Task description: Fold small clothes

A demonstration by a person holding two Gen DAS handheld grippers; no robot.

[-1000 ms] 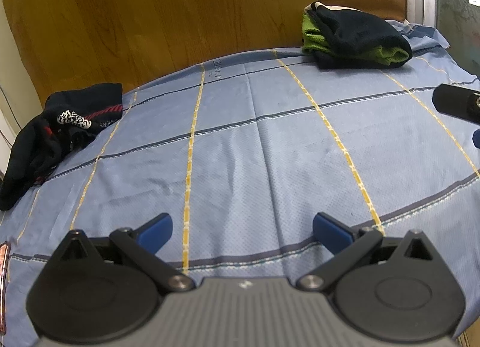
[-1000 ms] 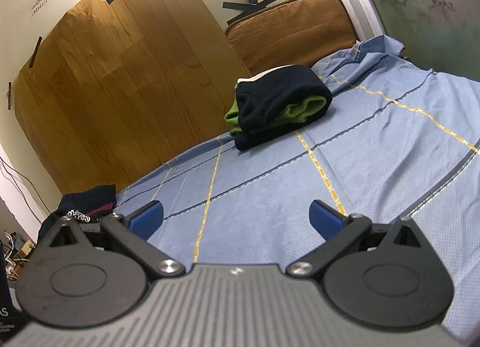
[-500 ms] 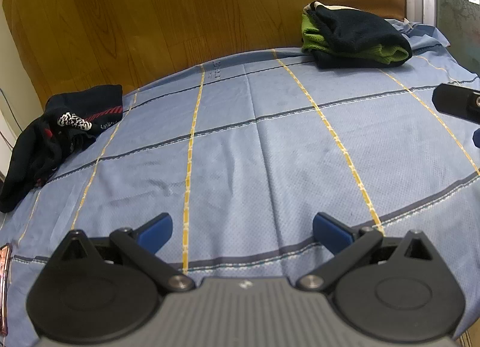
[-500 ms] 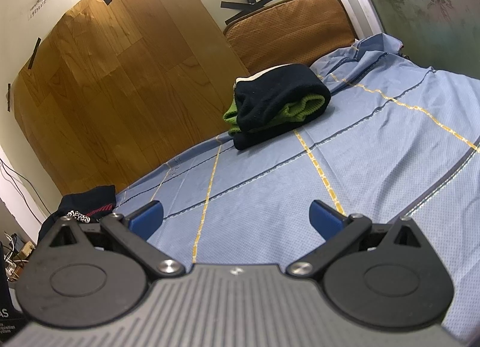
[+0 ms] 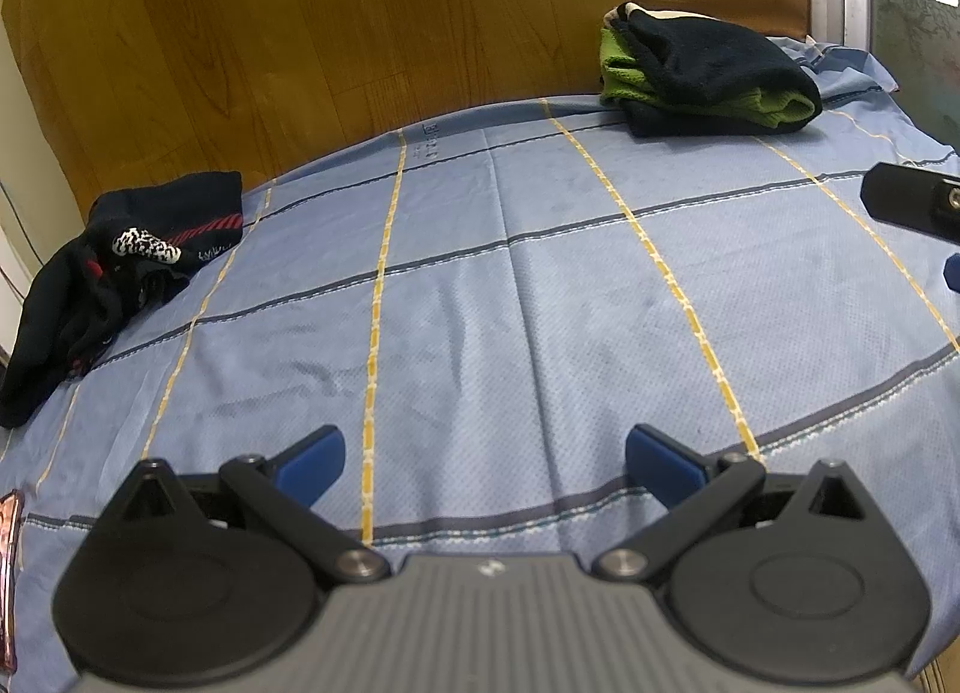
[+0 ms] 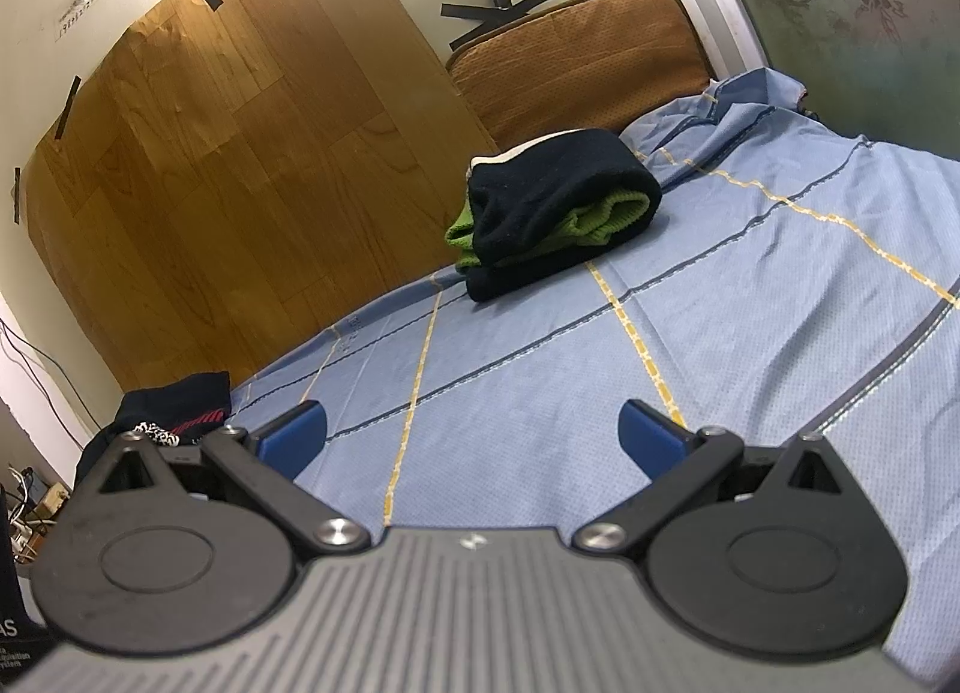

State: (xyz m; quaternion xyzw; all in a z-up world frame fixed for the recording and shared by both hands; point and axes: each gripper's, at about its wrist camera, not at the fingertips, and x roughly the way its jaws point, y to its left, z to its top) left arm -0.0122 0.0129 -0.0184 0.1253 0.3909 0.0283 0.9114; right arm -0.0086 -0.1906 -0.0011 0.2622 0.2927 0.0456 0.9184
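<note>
- Claws first: our left claw [image 5: 483, 456] hovers low over the cloth with its blue-padded fingers [image 5: 309, 462] spread wide and nothing between them; our right claw [image 6: 471, 435] is likewise parted and empty, tilted a little so that it looks toward the far corner. We judge both are held apart, ready for the next garment.
- Beneath both claws lies the light blue woven cloth with yellow and dark grey stripes [image 5: 540, 297], spread flat over what looks like a bed or a counter; we cannot tell which. Its middle is bare, which we take to be the working area kept for folding.
- Far to the left, at the cloth's edge, sits the crumpled dark navy garment with red stripes and a black-and-white patterned patch [image 5: 120, 267], half spilling over the side. It looks unfolded, so we judge it the next piece to fetch, and the left claw is the nearer one.
- At the far right, near the brown padded cushion [image 6: 576, 51], rests the folded stack of dark navy and bright green knitted clothes [image 6: 558, 213], set well apart from the crumpled one, presumably so that finished pieces stay out of the way.
- Behind everything stands the wood-grain panel taped to the wall [image 6: 240, 153].
</note>
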